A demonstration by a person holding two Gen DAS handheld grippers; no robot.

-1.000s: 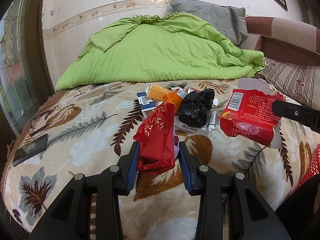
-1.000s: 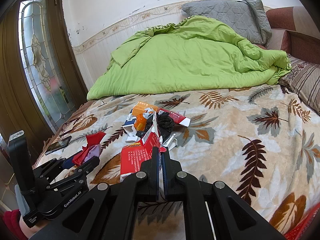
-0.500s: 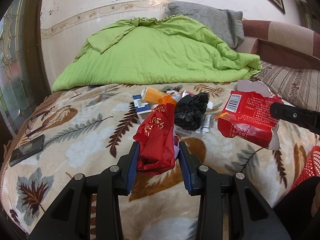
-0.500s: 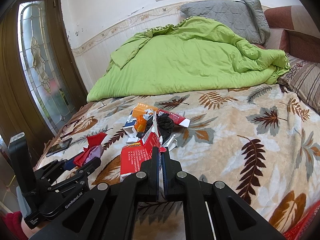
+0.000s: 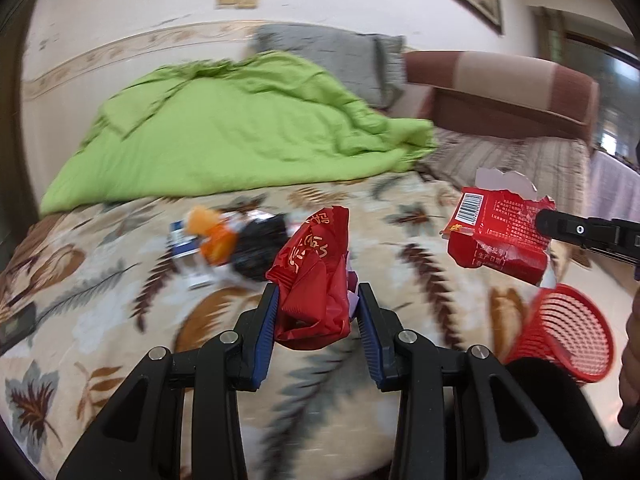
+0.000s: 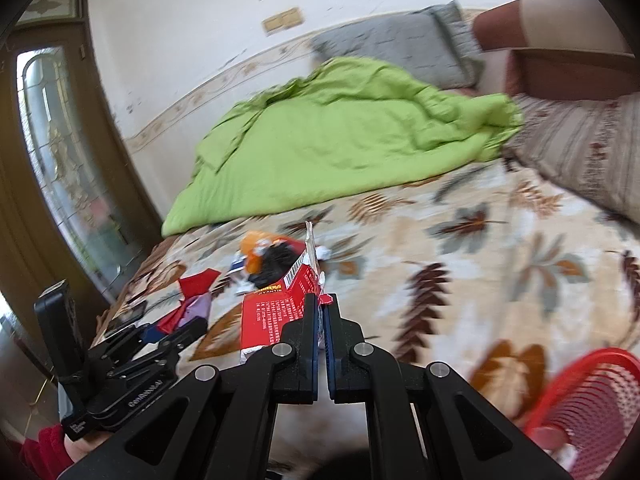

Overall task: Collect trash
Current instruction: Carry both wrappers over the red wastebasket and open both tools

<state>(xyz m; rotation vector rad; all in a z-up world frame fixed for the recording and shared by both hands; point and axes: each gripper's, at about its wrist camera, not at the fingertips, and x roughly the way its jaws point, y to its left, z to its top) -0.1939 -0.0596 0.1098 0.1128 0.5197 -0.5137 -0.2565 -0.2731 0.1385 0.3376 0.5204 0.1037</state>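
Both pieces of trash are held in the air short of the red mesh basket (image 5: 568, 336), so the main risk is a drop outside it; the torn red carton (image 5: 500, 236) is flat and stiff and, in my judgement, could catch on the basket's rim and tip off onto the bed (image 5: 100, 280) if released off-centre; the crumpled red wrapper (image 5: 316, 280) is light and springy and may cling to a pad or flutter wide of the basket, which sits beside the bed at its near edge; two loads arriving together could also knock one another

The left gripper (image 5: 316, 312) has its jaws a little apart, clamped on the red wrapper, which bulges out above and below the blue pads; the right gripper (image 6: 322, 312) has its jaws pressed almost together on a thin edge of the red carton, above and just left of the basket in the left wrist view; the remaining trash pile (image 5: 228, 244) lies on the bed, well left of the basket
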